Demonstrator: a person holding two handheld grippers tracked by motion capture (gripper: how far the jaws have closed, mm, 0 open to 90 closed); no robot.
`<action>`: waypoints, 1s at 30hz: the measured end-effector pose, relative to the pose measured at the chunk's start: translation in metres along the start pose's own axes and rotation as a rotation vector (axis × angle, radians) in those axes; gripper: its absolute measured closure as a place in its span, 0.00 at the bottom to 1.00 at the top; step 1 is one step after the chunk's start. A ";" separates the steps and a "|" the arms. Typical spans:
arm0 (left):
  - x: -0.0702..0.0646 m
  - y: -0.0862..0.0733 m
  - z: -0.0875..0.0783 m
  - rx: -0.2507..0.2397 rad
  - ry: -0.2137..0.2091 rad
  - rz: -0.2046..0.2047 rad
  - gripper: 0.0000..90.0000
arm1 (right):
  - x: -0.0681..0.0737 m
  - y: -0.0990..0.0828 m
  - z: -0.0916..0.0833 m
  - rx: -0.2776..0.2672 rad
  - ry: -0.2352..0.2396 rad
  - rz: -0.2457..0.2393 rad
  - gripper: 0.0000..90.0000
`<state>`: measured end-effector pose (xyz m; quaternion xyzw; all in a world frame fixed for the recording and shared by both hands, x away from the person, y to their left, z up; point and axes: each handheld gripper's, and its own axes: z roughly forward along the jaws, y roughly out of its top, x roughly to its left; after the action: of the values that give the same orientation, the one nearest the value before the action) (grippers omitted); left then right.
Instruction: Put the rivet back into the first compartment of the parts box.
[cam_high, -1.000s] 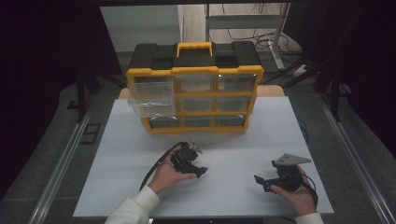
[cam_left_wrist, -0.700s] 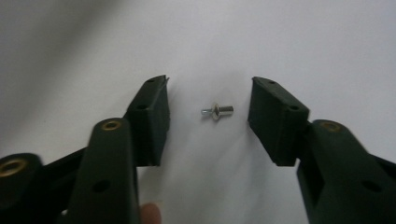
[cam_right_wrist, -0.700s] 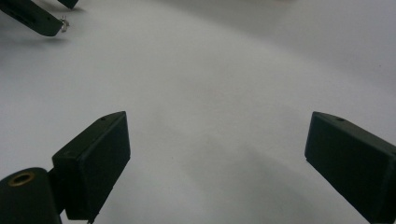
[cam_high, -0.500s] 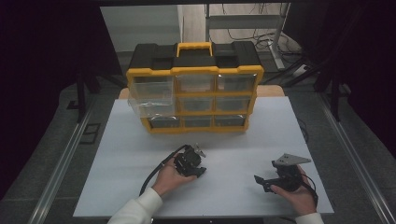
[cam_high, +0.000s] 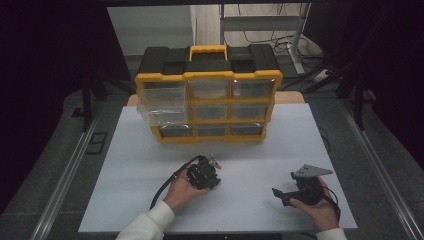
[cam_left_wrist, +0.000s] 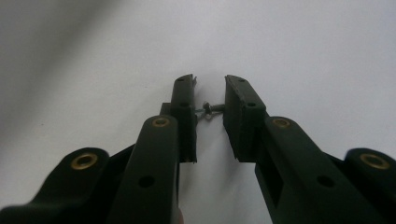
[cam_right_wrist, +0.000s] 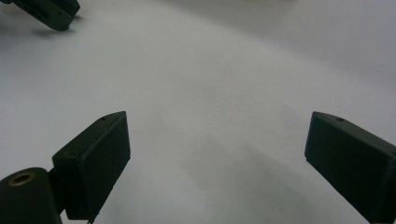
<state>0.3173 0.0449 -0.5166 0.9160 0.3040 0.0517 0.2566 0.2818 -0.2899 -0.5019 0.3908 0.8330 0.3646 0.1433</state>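
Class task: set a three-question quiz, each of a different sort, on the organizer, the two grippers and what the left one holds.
1. True or false: every drawer of the organizer is pushed fully in.
2. What lies between the jaws of the left gripper? A) a small screw B) a drawer handle C) nothing
3. Fill in: the jaws of the right gripper stand wide ____ over the white table.

Key
1. False: two clear drawers at its left end stick out.
2. A: a small screw sits between the narrowed jaws.
3. Apart, with nothing between them.
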 end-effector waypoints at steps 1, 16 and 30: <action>0.000 0.000 0.000 0.002 0.000 0.001 0.83 | 0.000 0.000 0.000 -0.001 0.000 0.000 0.08; 0.013 -0.007 -0.029 -0.069 -0.050 -0.050 0.83 | -0.001 0.000 0.000 -0.002 -0.001 0.001 0.08; 0.034 -0.031 -0.083 -0.162 -0.040 -0.111 0.83 | 0.000 0.000 0.000 0.000 0.001 -0.001 0.08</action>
<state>0.3077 0.1220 -0.4626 0.8749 0.3438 0.0433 0.3382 0.2822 -0.2900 -0.5022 0.3904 0.8331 0.3646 0.1432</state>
